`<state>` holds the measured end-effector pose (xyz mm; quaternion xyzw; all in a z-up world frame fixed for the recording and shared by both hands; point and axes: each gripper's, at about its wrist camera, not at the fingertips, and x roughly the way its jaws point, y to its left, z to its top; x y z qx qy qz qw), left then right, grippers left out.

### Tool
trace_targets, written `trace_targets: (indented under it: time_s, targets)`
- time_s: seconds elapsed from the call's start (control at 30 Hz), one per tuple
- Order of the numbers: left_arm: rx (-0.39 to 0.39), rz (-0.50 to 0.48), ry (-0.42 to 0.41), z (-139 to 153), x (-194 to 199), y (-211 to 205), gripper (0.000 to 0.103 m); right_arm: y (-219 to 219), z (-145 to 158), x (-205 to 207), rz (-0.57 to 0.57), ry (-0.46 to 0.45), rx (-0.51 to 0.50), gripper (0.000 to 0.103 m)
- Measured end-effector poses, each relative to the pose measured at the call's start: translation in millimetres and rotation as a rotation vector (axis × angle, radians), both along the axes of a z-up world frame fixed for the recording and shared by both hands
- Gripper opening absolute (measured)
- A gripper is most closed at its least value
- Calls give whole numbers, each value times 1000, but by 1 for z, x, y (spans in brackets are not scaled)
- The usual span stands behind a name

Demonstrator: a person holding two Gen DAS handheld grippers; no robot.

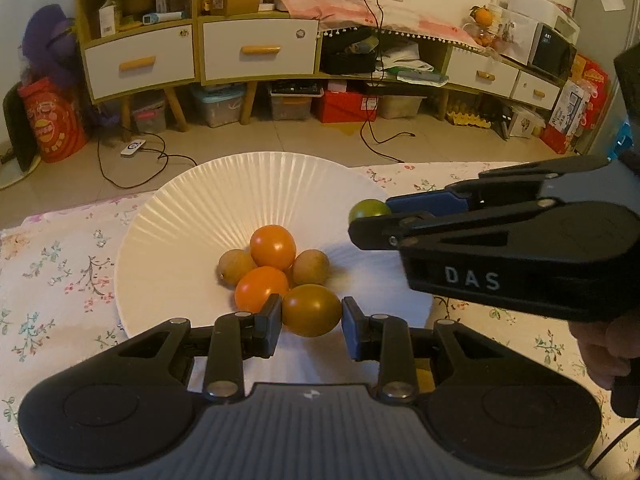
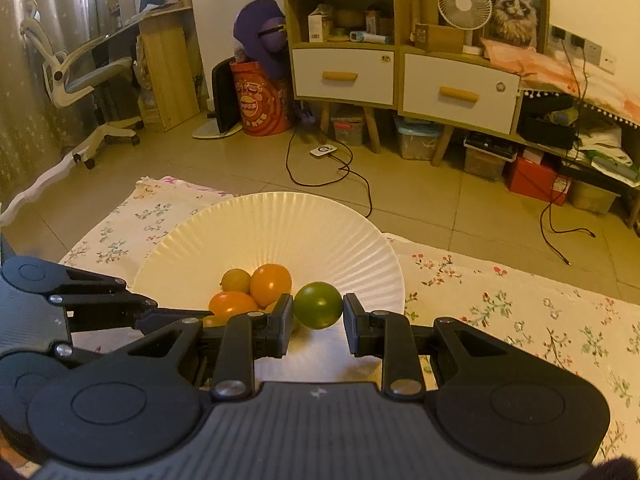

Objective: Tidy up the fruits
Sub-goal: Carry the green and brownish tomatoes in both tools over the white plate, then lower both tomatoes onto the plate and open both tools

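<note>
Plainly, "DAS" reads in white on our right claw [image 1: 370, 222], which is clenched on one round green fruit [image 2: 318, 305] above the plate's [image 1: 192, 216] right side. Our left claw [image 1: 311, 316] grips one brownish oval fruit [image 1: 311, 310], long axis crosswise. Two orange fruits and two tan ones sit piled mid-plate on the floral counter [image 1: 48, 264].

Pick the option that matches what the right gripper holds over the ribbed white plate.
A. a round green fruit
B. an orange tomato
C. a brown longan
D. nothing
A: in the right wrist view the right gripper is clamped on a round green fruit above the ribbed white plate.
</note>
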<state>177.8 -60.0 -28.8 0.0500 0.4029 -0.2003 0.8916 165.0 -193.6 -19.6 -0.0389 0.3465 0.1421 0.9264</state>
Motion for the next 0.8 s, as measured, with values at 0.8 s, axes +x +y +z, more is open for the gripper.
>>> trace_targets:
  time_s: [0.8]
  targets:
    - [-13, 7, 22, -8, 11, -3, 14, 1, -21, 27, 40, 17, 12, 24]
